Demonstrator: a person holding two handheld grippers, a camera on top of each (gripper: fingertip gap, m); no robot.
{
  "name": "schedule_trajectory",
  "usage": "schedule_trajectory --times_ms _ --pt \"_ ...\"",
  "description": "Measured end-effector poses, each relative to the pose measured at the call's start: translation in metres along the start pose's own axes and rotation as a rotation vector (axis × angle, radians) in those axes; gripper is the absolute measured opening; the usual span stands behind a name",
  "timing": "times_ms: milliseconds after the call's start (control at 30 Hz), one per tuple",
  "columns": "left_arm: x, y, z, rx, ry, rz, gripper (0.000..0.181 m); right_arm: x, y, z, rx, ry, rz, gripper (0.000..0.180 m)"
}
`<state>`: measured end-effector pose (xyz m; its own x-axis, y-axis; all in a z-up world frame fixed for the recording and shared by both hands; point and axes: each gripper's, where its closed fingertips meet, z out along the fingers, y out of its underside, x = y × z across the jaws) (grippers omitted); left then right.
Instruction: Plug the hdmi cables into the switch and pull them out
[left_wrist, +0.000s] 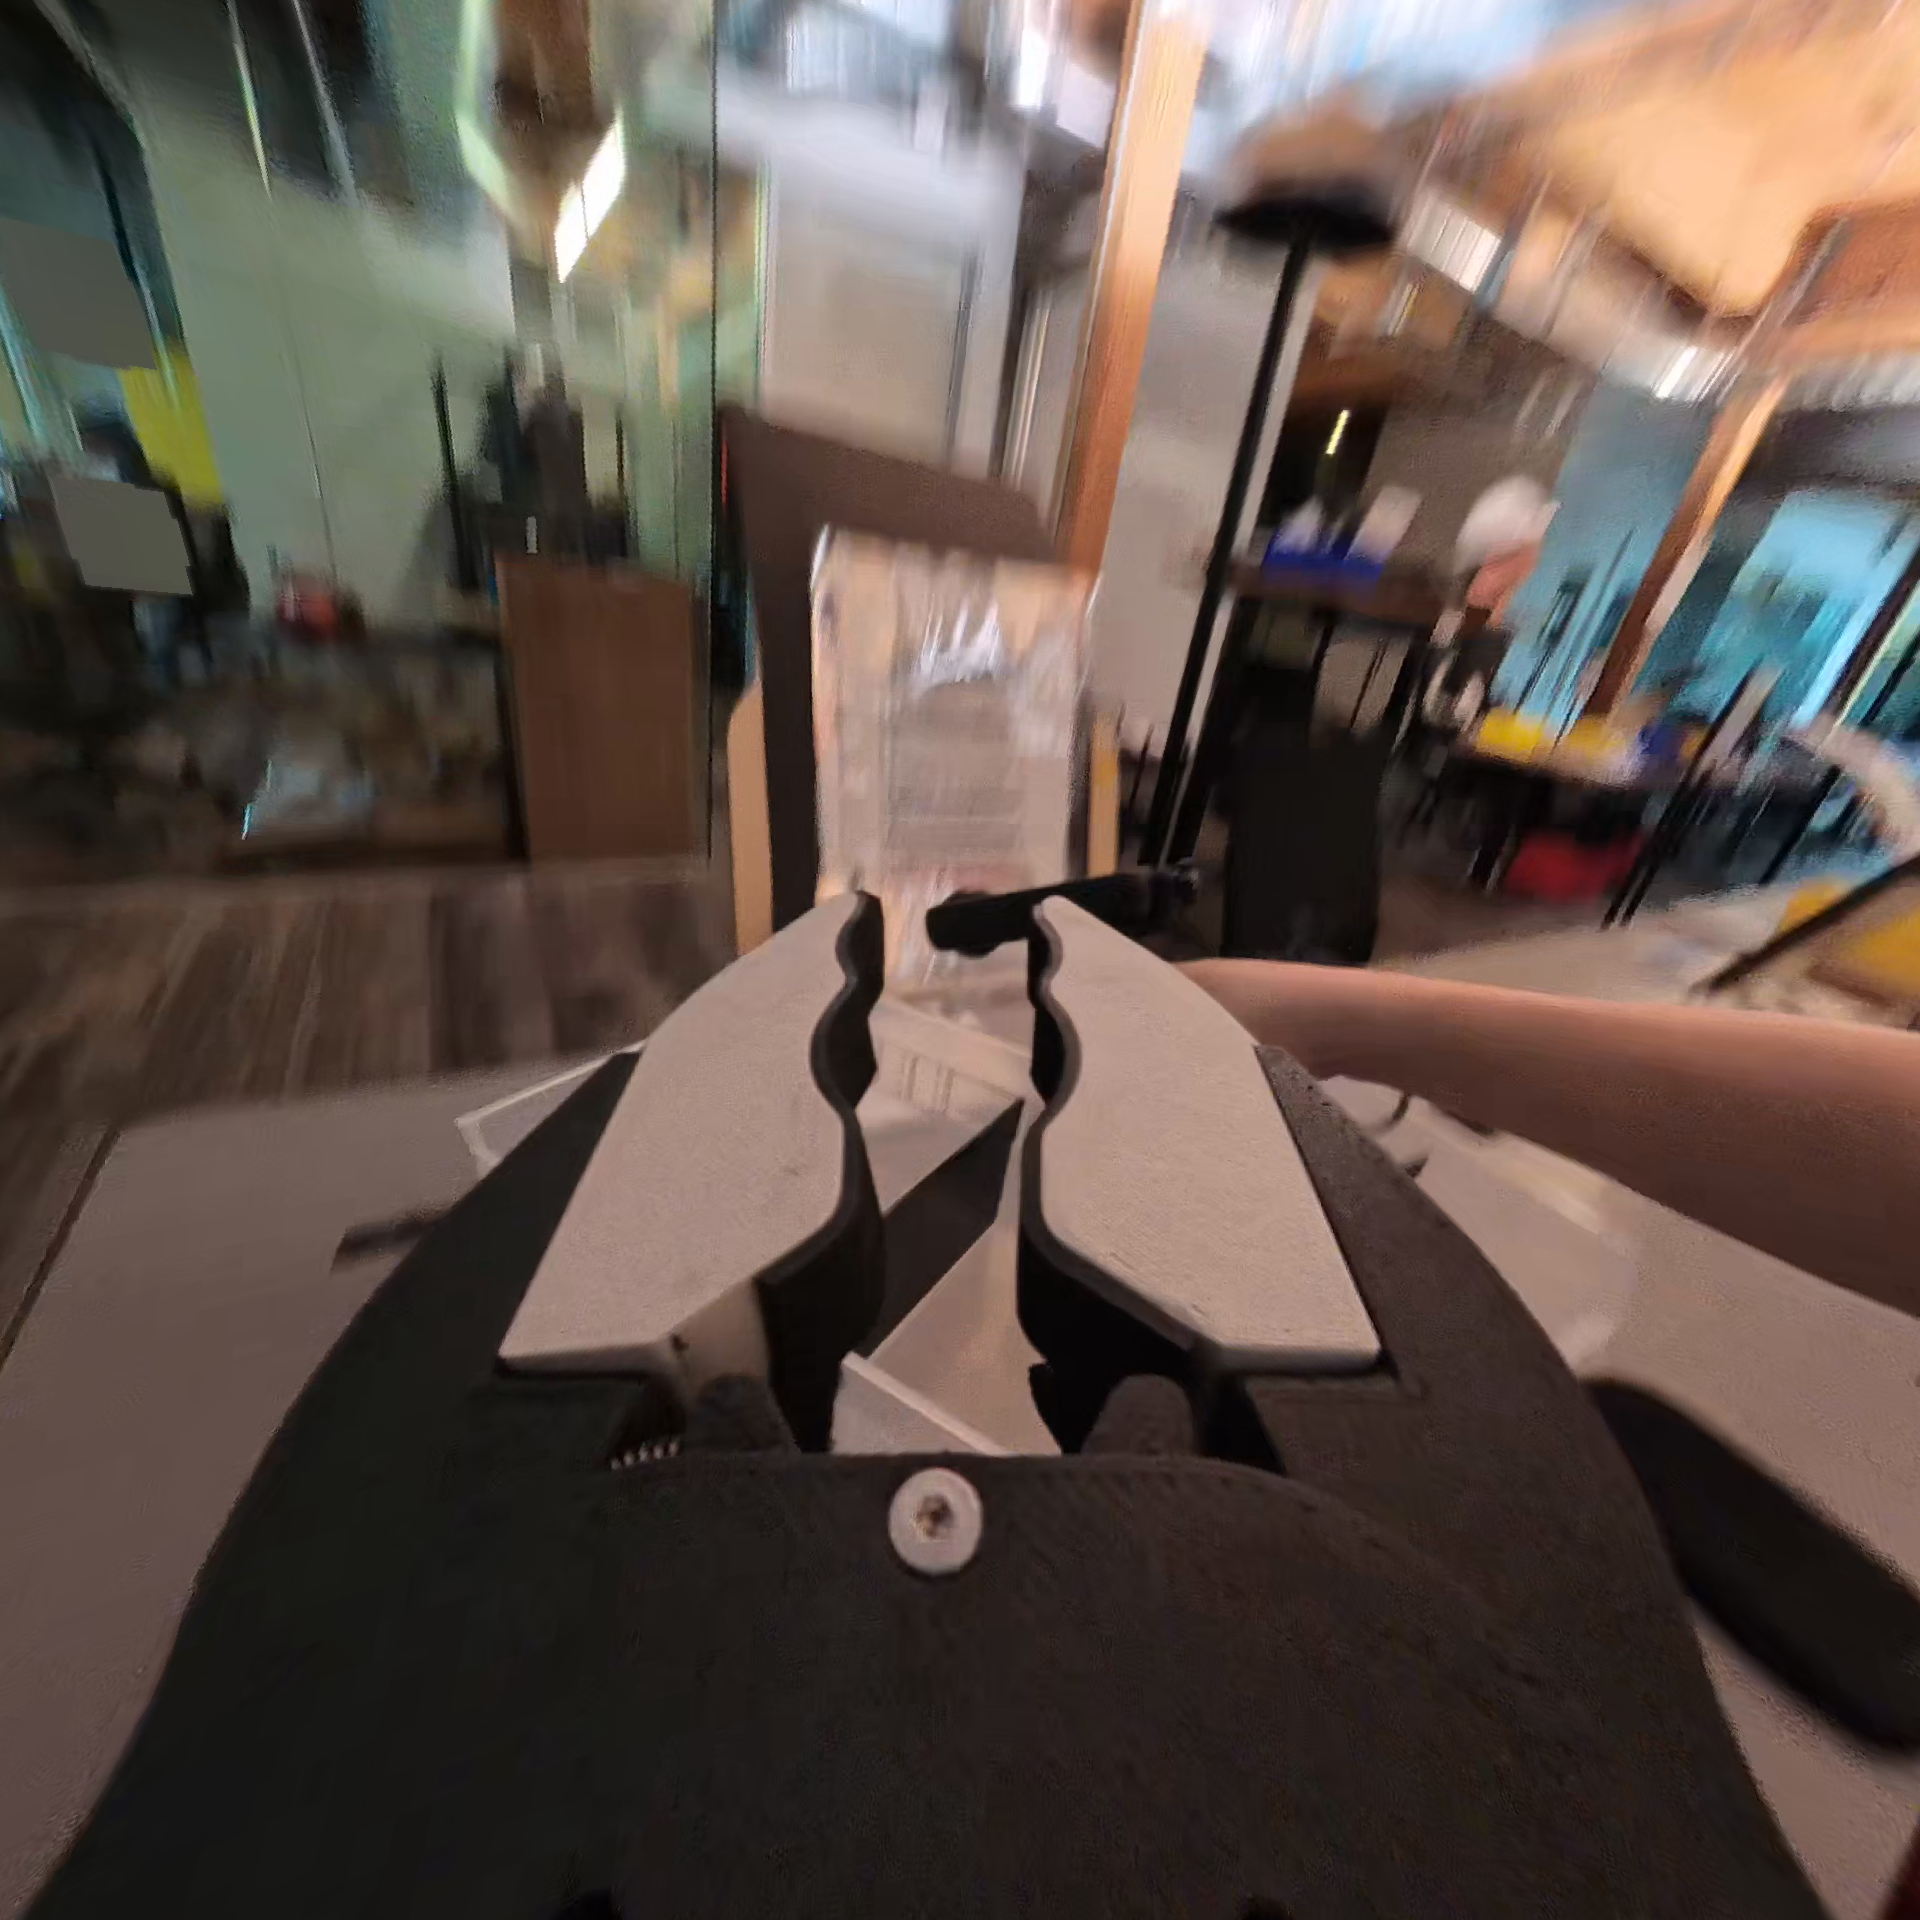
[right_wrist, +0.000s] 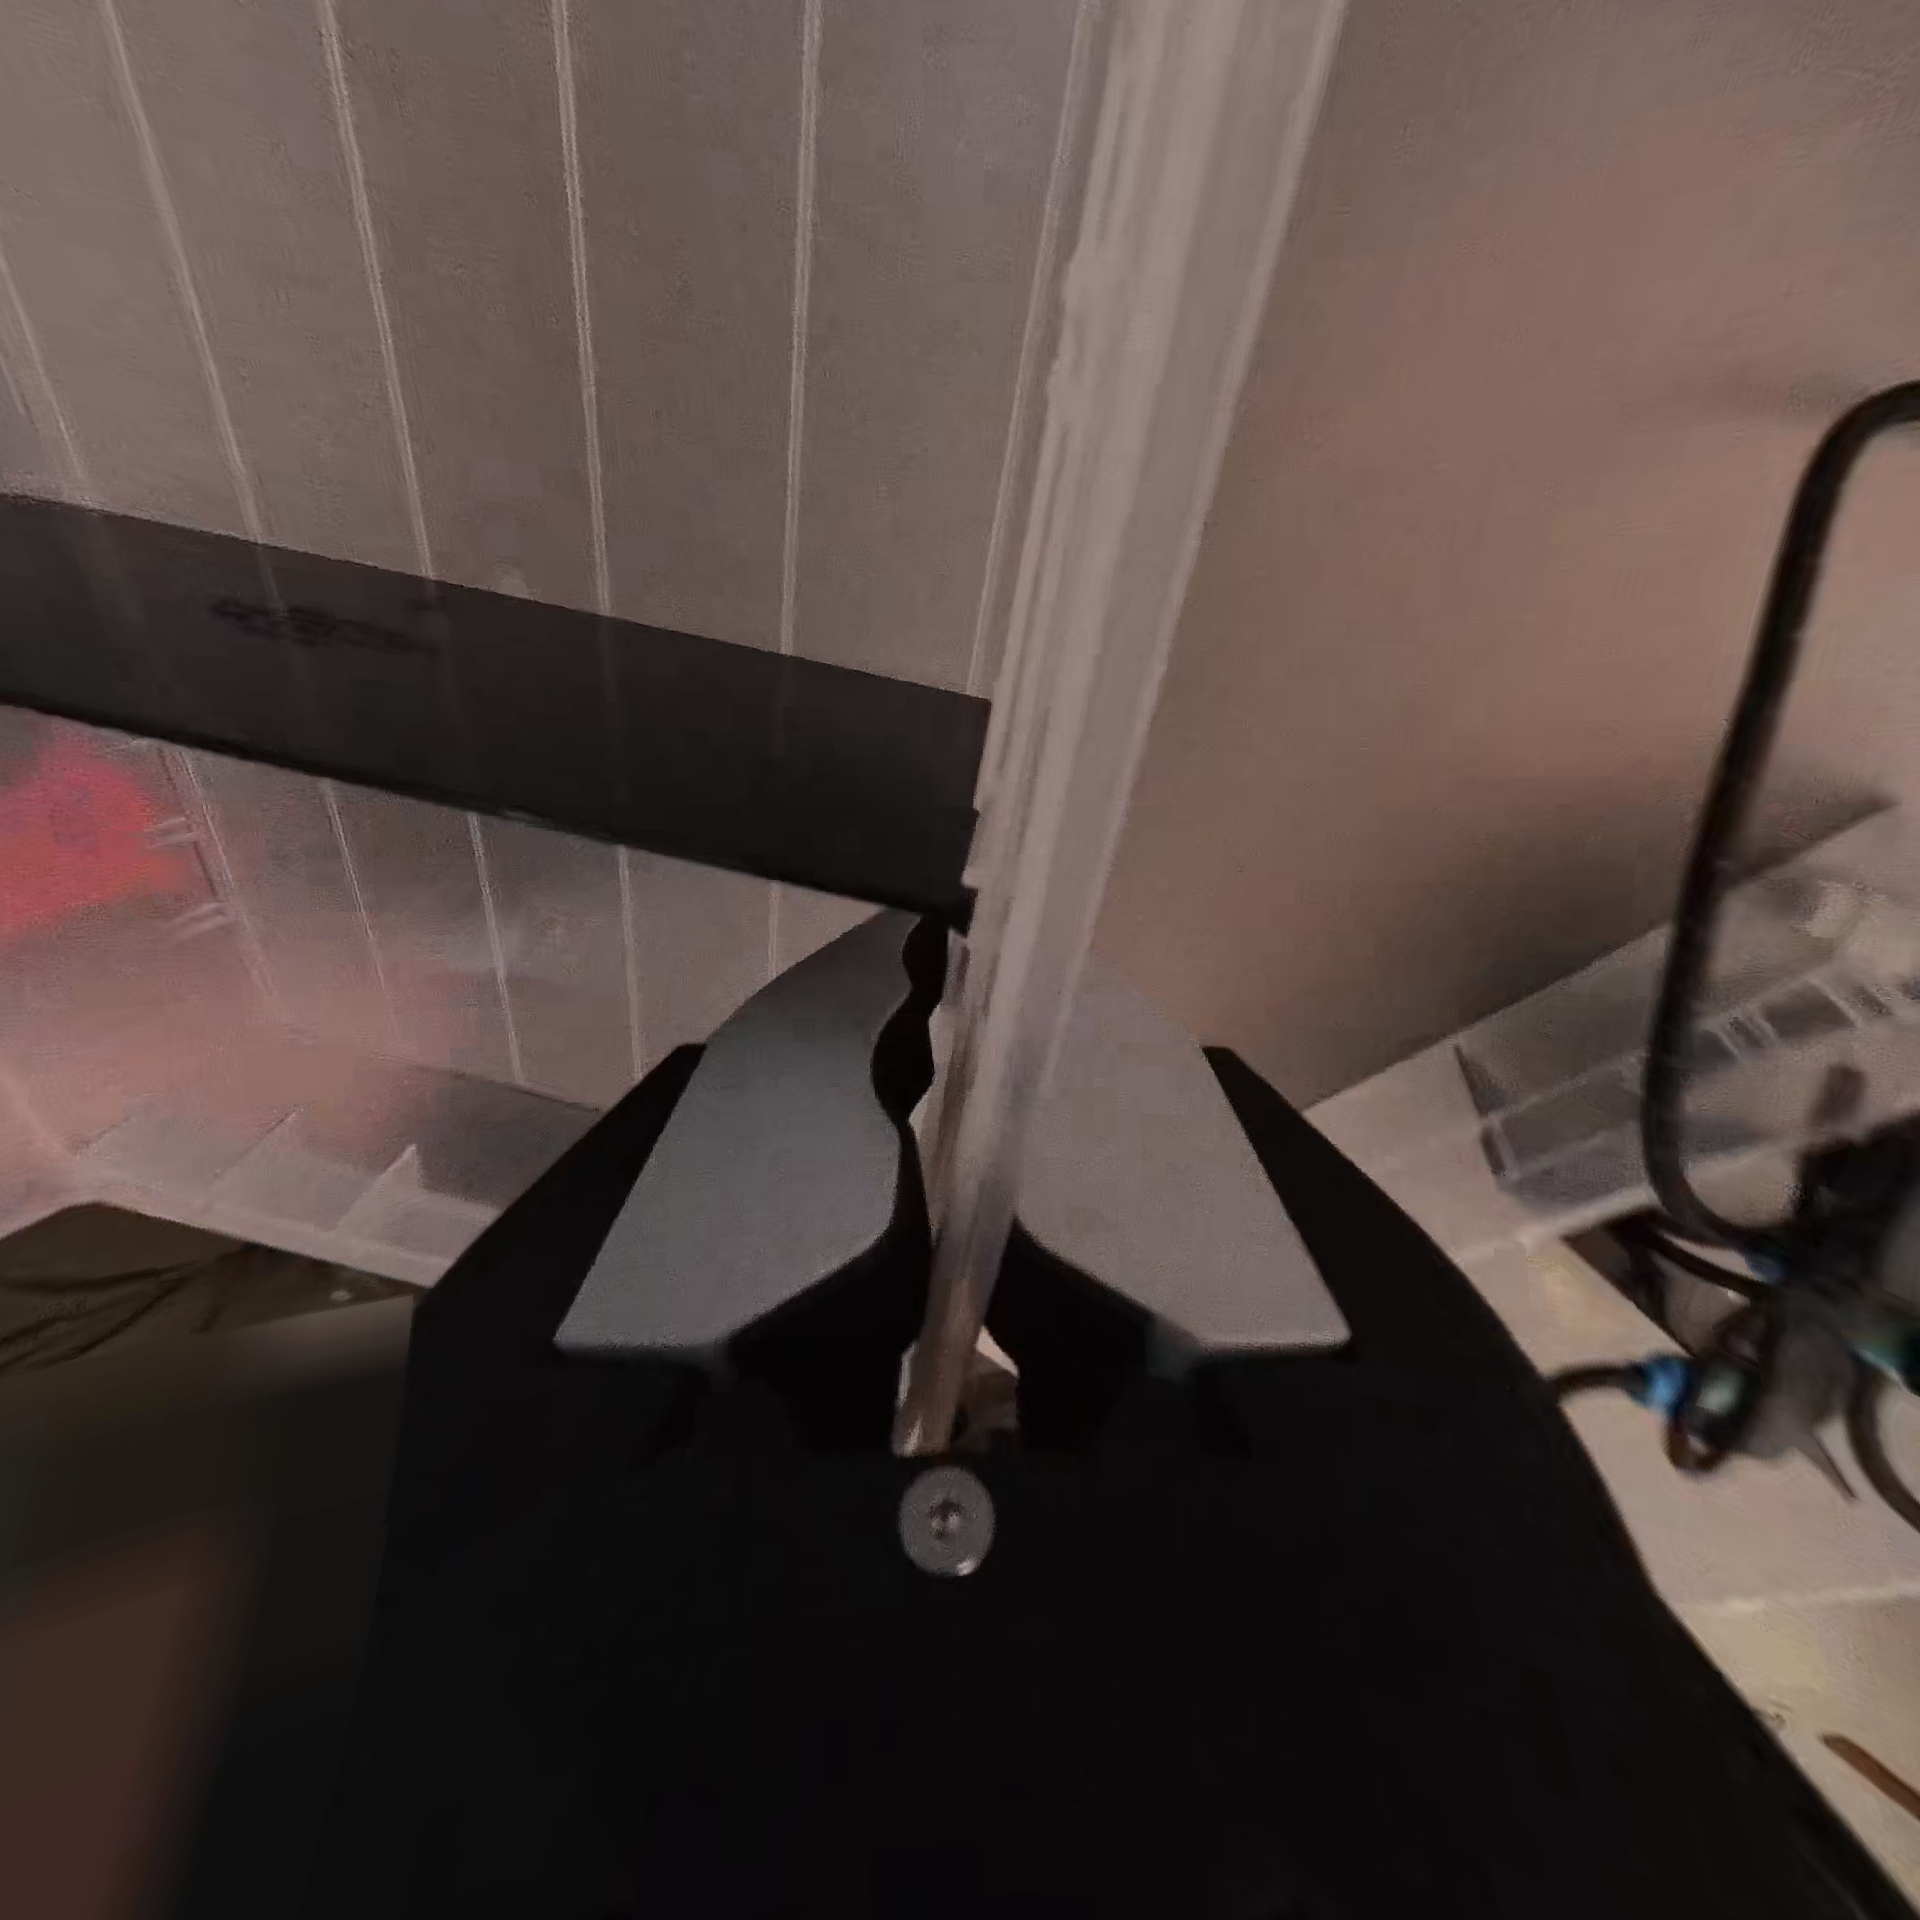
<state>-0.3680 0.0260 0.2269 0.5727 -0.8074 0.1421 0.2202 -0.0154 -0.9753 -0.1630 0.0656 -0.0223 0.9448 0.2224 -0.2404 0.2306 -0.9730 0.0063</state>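
In the right wrist view my right gripper (right_wrist: 977, 956) is shut on the edge of an upright clear acrylic panel (right_wrist: 1122, 520), which runs up between the two fingers. A black flat slab (right_wrist: 520, 717) lies across behind the panel at the left. Black cables (right_wrist: 1745, 831) loop at the right and end in a bundle with blue bands (right_wrist: 1704, 1382). In the blurred left wrist view my left gripper (left_wrist: 956, 925) is open with nothing between its pads. A clear acrylic stand (left_wrist: 935, 707) rises just ahead of it. A short black rod (left_wrist: 1091, 899) crosses behind the right fingertip.
A person's bare arm (left_wrist: 1558, 1060) reaches in from the right above the pale table (left_wrist: 260, 1351). A flat clear plate (left_wrist: 935, 1330) lies under the left fingers. A clear compartment box (right_wrist: 1621, 1070) sits on the table at the right. A black stand pole (left_wrist: 1236, 540) rises behind.
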Motion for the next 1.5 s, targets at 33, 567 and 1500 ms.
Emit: schedule_trajectory --times_ms 33,567,1500 --pt "0.009 -0.013 -0.012 0.074 0.012 0.000 0.030 -0.004 0.003 -0.031 0.021 0.011 -0.026 0.004" --pt "0.149 0.184 0.142 -0.688 0.583 -0.300 0.103 0.186 0.323 -0.299 0.556 0.037 0.375 0.004" --pt "0.043 0.356 0.154 -1.392 0.241 -0.093 0.007 0.363 0.437 0.005 0.283 -0.023 0.742 0.004"
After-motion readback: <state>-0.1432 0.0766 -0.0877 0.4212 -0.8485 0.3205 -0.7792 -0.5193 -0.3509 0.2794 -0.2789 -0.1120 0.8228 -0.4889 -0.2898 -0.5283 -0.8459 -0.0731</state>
